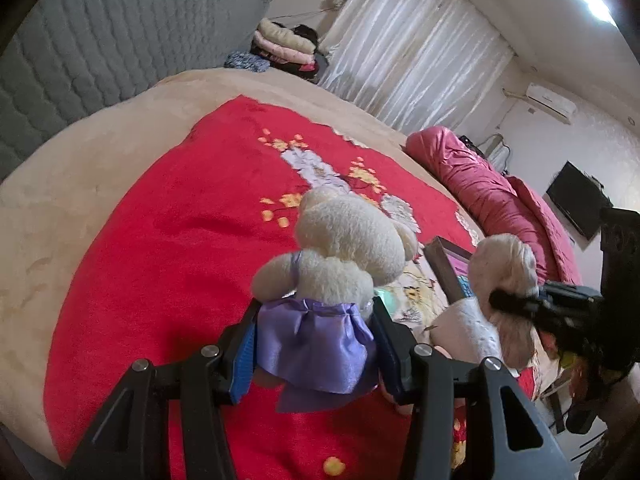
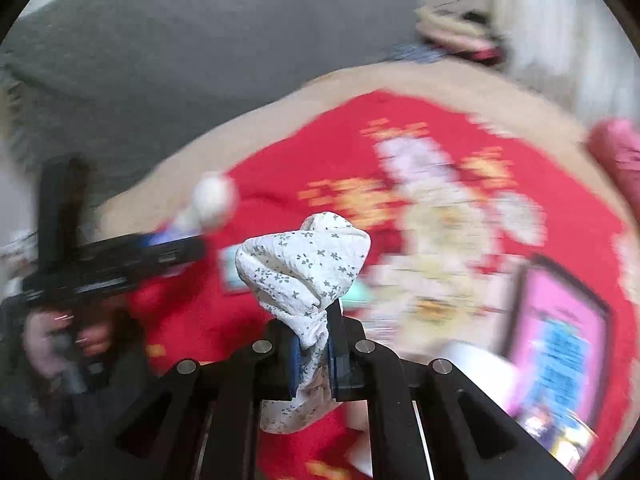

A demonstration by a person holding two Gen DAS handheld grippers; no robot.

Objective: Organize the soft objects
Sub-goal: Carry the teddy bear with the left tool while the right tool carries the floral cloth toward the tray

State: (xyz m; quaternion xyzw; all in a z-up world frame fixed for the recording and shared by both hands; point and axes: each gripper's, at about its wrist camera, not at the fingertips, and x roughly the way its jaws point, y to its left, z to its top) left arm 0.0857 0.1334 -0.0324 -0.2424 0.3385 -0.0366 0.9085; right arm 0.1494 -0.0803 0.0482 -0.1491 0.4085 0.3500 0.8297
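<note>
A cream plush toy (image 1: 344,248) in a purple satin skirt is lifted above the red blanket (image 1: 168,264). My left gripper (image 1: 316,344) is shut on it at the skirt, one blue pad on each side. In the right wrist view, my right gripper (image 2: 314,344) is shut on a bunched white cloth with a small grey flower print (image 2: 304,260), held up off the bed. In the left wrist view that cloth (image 1: 504,264) hangs at the right from the right gripper (image 1: 500,300). The left gripper (image 2: 192,246) and the plush toy (image 2: 214,200) show blurred at the left of the right wrist view.
The bed carries a beige cover (image 1: 80,184) under the red blanket. A grey quilted headboard (image 1: 100,40) stands behind, with folded clothes (image 1: 284,44) beyond it. A crimson duvet (image 1: 480,188) lies at the right. A dark-framed pink picture (image 2: 560,340) rests on the blanket.
</note>
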